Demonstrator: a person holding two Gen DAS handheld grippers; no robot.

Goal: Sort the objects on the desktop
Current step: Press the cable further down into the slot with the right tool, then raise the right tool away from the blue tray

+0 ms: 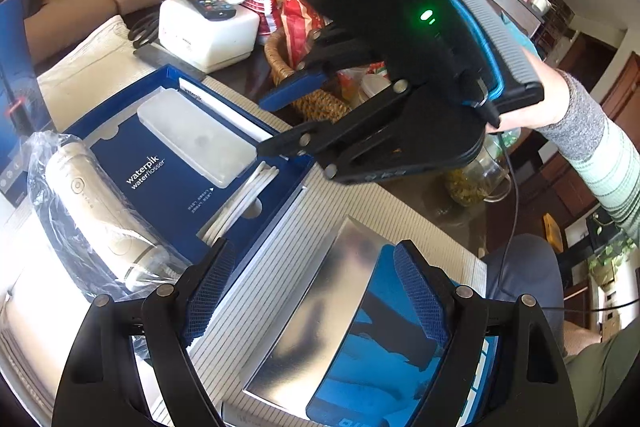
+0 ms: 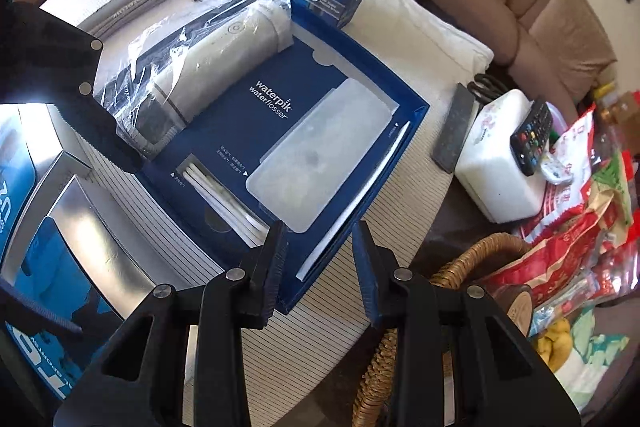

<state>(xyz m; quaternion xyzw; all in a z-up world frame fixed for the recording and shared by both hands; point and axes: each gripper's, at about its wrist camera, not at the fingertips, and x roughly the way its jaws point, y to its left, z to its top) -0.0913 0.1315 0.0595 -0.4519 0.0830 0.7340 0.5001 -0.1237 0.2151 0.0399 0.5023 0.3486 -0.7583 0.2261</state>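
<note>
Box (image 2: 416, 107), dark blue, open, with frosted case (image 2: 320, 155) inside.

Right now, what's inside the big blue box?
The blue box holds a bagged white flosser, a frosted plastic case, white tips and a leaflet. What's under the dark card stays hidden.

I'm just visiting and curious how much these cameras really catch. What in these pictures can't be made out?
- Frosted plastic case in the blue Waterpik box: its cloudy lid blurs the contents, both views.
- White flosser in clear plastic wrap: glare and creases hide detail, right view.
- Silver-and-blue box: label cut off by the lower edge and the left hand-held gripper, left view.
- Wicker basket: the right hand-held gripper covers part of it, right view.
</note>
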